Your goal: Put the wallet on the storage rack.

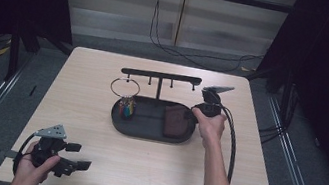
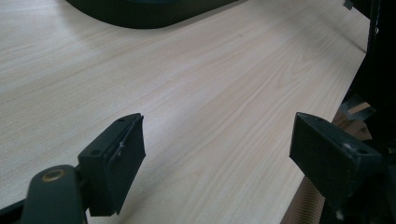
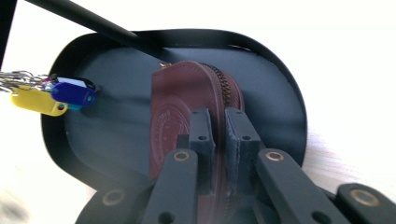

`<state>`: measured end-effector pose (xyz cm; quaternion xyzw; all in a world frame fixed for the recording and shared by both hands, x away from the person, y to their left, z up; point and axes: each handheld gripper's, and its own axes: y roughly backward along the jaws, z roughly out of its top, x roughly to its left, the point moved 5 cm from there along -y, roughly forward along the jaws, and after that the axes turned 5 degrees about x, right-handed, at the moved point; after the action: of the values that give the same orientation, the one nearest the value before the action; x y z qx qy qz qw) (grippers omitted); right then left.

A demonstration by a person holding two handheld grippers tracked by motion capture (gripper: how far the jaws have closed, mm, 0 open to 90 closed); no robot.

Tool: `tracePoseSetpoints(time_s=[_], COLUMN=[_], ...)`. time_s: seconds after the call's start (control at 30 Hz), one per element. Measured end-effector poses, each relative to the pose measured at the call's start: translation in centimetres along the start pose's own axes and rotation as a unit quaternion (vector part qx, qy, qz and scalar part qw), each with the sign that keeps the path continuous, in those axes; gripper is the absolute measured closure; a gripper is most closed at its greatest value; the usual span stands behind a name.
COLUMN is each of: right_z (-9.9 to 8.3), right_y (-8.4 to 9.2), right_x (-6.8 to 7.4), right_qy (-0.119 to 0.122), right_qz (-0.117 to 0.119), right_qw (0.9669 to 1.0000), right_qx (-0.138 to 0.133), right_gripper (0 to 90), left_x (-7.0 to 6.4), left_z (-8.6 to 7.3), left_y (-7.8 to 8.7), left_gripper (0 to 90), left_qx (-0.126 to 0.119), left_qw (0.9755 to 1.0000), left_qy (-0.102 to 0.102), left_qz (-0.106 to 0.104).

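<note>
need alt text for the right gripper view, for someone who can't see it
The right gripper, jaws nearly together, pinches the zipper edge of a brown leather pouch lying in a black oval tray on a pale table. At the left, a bunch of keys with yellow and blue tags rests at the tray's end, and a thin black bar crosses the top.

tongs: clamped on brown pouch | black tray | key tags
</note>
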<state>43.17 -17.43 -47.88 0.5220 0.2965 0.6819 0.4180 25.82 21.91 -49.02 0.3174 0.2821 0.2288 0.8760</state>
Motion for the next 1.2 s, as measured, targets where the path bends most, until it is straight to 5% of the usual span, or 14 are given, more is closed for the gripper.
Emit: tracePoseSetpoints(time_s=[0.57,0.73,1.1,1.2], right_z=[-0.4,-0.4,-1.1,-1.9], right_y=[-0.2,0.1,1.7,2.4], right_x=[-1.4,-1.1,-0.4,-0.5], right_qy=[0.001,0.007,0.04,0.05], right_qz=[-0.03,-0.022,-0.019,-0.035], right_qw=[0.9995,0.9997,0.9988,0.9977], right_qx=[-0.009,-0.01,-0.019,-0.028], right_gripper=[75.6,75.7,56.2,42.8], left_x=[0.0,0.0,0.1,0.2], left_z=[0.0,0.0,0.0,0.0], left_y=[0.0,0.0,0.1,0.1], left_gripper=[17.9,17.9,17.9,17.9], left_qx=[0.0,-0.001,-0.004,-0.004], left_qw=[1.0,1.0,1.0,1.0], left_qy=[-0.001,0.0,0.001,0.004], left_qz=[0.001,0.001,0.005,0.006])
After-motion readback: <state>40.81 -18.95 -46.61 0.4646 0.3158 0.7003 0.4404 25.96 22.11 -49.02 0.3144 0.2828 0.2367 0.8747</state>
